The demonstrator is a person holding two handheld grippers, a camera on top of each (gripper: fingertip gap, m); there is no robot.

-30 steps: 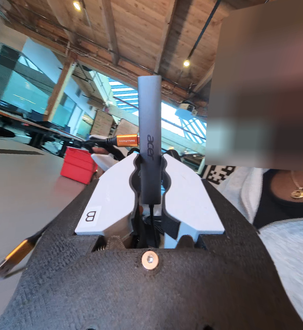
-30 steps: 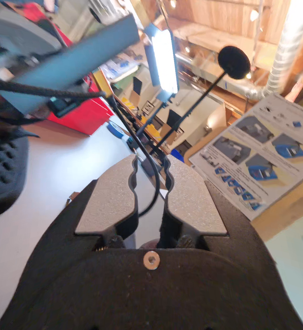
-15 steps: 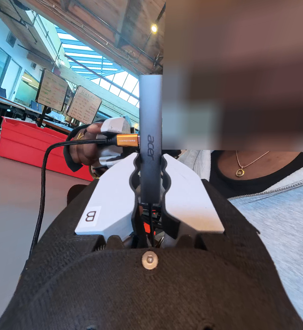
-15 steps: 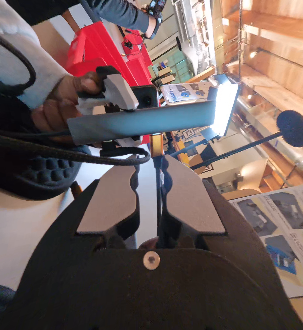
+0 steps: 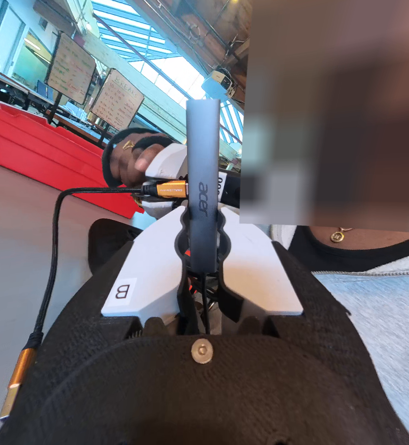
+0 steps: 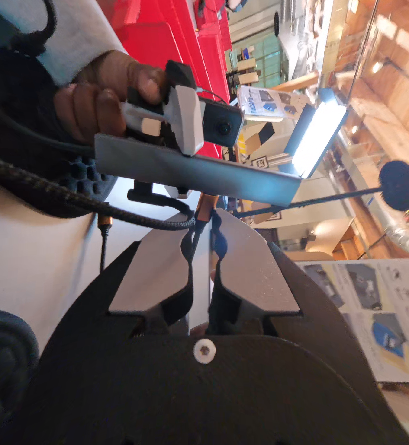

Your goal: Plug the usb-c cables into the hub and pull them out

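Gripping grey hub [image 5: 203,183] upright, left gripper [image 5: 203,237] fingers clenched on lower half. Right gripper [image 6: 202,237] fingers clamp cable behind orange plug [image 5: 172,189], seated in hub side.

Hub [image 5: 203,154] matt grey metal; cable [image 5: 51,252] braided blk fabric; plug [image 5: 172,189] glossy orange.

One slim grey metal hub [image 5: 203,168]; one black braided cable [image 5: 51,243] with two orange plugs [image 5: 172,189], one showing at each end; two handwritten boards [image 5: 70,69]; one stack of red plastic bins [image 5: 42,154]; two white-fingered grippers: left [image 5: 203,216], right [image 6: 202,214].
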